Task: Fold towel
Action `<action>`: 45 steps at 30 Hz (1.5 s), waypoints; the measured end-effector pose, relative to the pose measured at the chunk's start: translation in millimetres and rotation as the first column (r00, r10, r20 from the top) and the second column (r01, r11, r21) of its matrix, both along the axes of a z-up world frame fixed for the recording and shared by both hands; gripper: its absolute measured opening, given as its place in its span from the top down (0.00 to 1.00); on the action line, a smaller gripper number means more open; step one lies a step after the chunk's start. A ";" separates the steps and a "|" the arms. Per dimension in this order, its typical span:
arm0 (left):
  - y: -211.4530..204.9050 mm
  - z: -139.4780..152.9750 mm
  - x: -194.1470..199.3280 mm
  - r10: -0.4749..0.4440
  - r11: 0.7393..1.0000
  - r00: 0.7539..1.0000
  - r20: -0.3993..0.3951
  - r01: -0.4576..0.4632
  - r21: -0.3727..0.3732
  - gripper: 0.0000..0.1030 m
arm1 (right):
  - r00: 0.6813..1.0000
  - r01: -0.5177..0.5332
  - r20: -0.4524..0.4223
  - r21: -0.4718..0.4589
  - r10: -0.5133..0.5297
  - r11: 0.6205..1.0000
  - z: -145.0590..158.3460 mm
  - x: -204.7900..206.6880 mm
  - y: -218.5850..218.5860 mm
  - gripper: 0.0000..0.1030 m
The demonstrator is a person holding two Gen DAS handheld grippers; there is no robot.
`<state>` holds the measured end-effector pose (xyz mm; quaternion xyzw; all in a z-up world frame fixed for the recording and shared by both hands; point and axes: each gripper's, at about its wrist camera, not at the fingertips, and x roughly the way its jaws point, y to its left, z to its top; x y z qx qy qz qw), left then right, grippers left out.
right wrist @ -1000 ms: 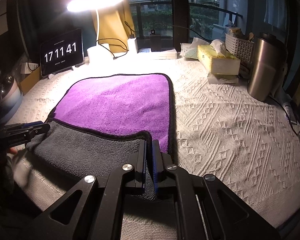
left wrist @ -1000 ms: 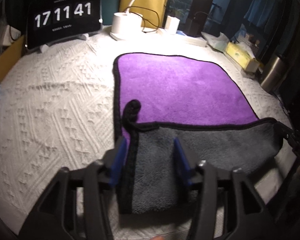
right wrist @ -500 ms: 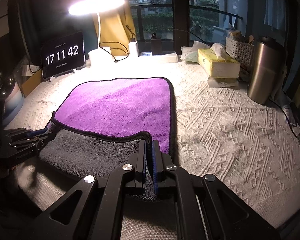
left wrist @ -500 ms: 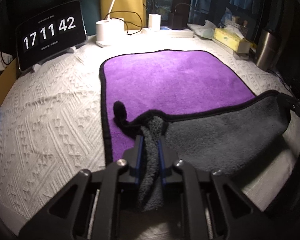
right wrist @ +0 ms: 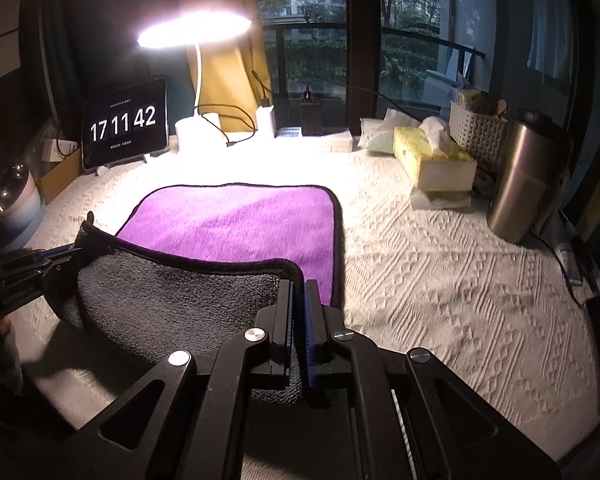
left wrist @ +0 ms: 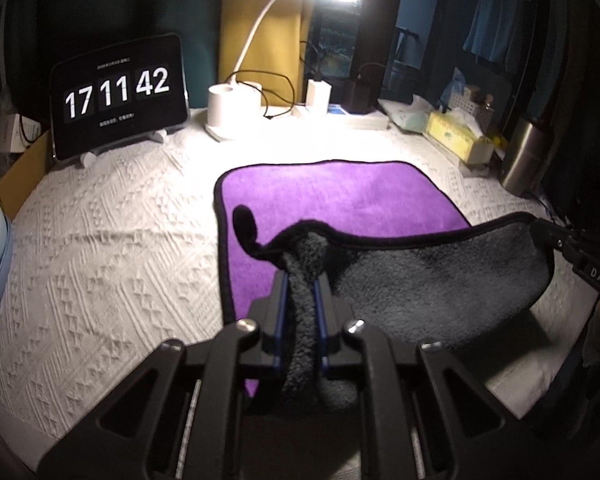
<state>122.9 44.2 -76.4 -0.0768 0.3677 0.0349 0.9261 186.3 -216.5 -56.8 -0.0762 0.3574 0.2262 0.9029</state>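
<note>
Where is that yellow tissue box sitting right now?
In the right wrist view the tissue box sits far right on the bedspread, between the white basket and the steel flask.

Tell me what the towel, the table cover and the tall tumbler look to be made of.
Towel: plush microfibre by its look, purple pile on one face, grey on the other, black stitched edging. Table cover: white woven or knitted fabric, matte, with raised geometric patterns. Tumbler: likely brushed stainless steel, given its dull metallic sheen.
</note>
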 end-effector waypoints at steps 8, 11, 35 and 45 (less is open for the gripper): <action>5.6 6.4 7.6 0.023 1.000 0.999 0.026 -0.023 -0.009 0.88 | 1.000 -0.002 0.020 0.002 0.002 1.000 3.7 16.7 3.8 0.94; 7.4 8.6 12.5 0.031 0.999 0.999 0.036 -0.031 -0.008 0.88 | 1.000 0.000 0.026 0.007 0.000 1.000 4.3 25.7 5.7 0.94; 28.4 10.6 61.5 0.058 0.998 0.996 0.065 -0.058 -0.001 0.88 | 0.998 -0.020 0.057 -0.010 0.020 1.000 0.5 95.3 26.5 0.94; 37.2 14.6 82.4 0.064 0.998 0.994 0.085 -0.065 0.002 0.88 | 0.997 -0.025 0.071 -0.017 0.026 1.000 -0.3 119.8 37.2 0.94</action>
